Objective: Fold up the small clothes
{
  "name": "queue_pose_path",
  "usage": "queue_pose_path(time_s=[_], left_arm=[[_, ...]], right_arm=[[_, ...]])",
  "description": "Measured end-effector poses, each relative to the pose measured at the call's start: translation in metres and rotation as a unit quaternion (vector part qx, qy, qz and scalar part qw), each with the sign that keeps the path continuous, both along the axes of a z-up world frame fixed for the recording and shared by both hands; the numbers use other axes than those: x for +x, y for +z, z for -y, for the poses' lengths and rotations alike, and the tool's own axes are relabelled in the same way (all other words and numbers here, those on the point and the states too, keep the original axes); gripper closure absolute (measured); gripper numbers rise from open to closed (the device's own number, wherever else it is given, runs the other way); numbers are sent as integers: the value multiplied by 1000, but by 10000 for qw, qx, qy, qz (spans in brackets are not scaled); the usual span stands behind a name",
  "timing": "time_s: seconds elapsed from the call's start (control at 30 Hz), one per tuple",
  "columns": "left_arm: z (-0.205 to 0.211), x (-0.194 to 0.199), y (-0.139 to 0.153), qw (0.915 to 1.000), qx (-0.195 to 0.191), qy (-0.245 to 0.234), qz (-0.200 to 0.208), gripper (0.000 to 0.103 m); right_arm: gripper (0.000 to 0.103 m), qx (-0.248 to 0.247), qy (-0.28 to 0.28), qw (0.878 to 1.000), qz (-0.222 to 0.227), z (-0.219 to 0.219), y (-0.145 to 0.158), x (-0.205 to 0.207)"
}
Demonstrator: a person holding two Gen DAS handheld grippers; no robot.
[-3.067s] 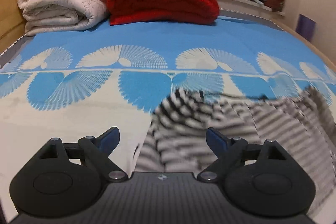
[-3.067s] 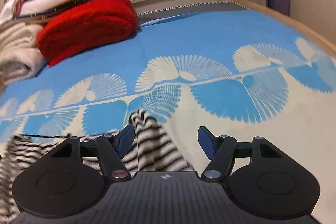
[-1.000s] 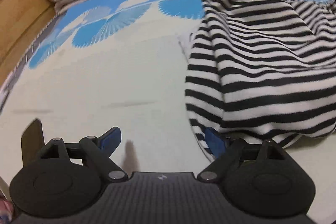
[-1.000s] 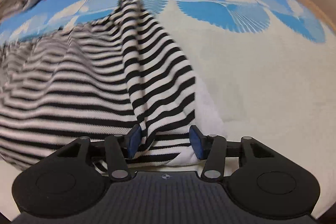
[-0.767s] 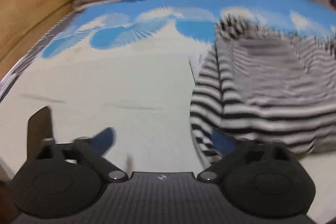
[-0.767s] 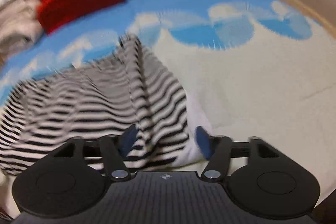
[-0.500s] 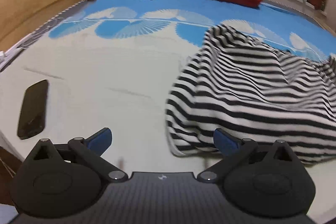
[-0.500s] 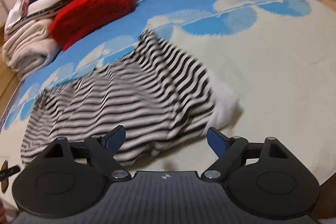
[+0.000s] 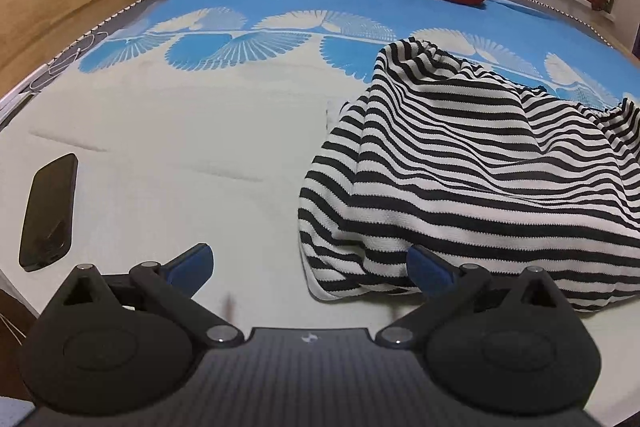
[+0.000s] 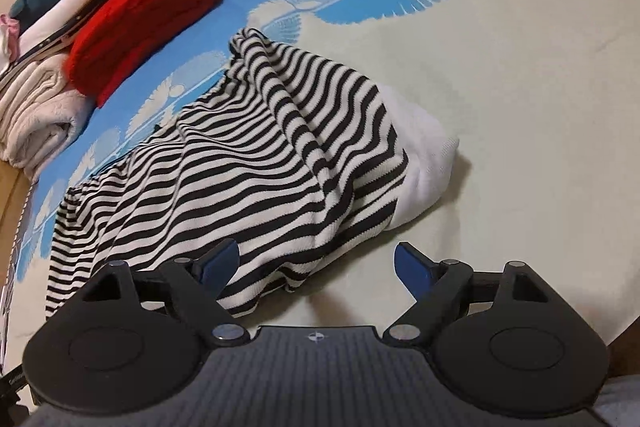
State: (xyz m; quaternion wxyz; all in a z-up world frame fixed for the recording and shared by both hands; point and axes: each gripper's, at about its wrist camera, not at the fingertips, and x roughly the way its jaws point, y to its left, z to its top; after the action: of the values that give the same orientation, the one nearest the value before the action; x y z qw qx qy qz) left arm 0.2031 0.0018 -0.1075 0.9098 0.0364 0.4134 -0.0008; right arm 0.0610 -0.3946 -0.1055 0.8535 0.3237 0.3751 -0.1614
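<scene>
The bed [image 9: 200,155] carries the striped garment [image 9: 460,179], bunched ahead and right of the left hand-held gripper [image 9: 310,265], ahead and left of the right hand-held gripper [image 10: 316,261]. Both have just spread wide and grip nothing. A phone [image 9: 50,211] lies far left

Left claw [image 9: 310,271]: matte black, ribbed centre plate with a small round emblem; rounded side housings with disc insets; silver pivot screws; blue fingertip pads [image 9: 192,263]; right claw [image 10: 316,265]: matched it in black links, screws and blue pads.
</scene>
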Motion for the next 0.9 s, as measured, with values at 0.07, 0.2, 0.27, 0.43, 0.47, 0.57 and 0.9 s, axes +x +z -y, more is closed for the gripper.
queue_pose_path(time_s=[0.07, 0.2, 0.27, 0.43, 0.47, 0.57, 0.9], left_arm=[[0, 1, -1, 10000, -29, -5, -22, 0], [-2, 2, -2, 10000, -49, 0, -39, 0], [-2, 3, -2, 10000, -70, 5, -50, 0], [-7, 10, -5, 9993, -307, 109, -198, 0], [-11, 14, -6, 9983, -493, 159, -281, 0], [-22, 22, -7, 9942, -919, 365, -427, 0], [-37, 35, -13, 9881, -1164, 720, -698, 0]], right_arm=[[17, 53, -119, 9999, -47, 4, -3, 2], [17, 358, -481, 9982, -85, 18, -10, 3], [17, 570, -745, 9956, -55, 26, -15, 2], [10, 1207, -1499, 9811, 195, 52, -31, 5], [10, 1366, -1652, 9763, 294, 57, -33, 5], [7, 1723, -1982, 9633, 555, 67, -38, 7], [5, 1697, -2087, 9608, 666, 52, -39, 12]])
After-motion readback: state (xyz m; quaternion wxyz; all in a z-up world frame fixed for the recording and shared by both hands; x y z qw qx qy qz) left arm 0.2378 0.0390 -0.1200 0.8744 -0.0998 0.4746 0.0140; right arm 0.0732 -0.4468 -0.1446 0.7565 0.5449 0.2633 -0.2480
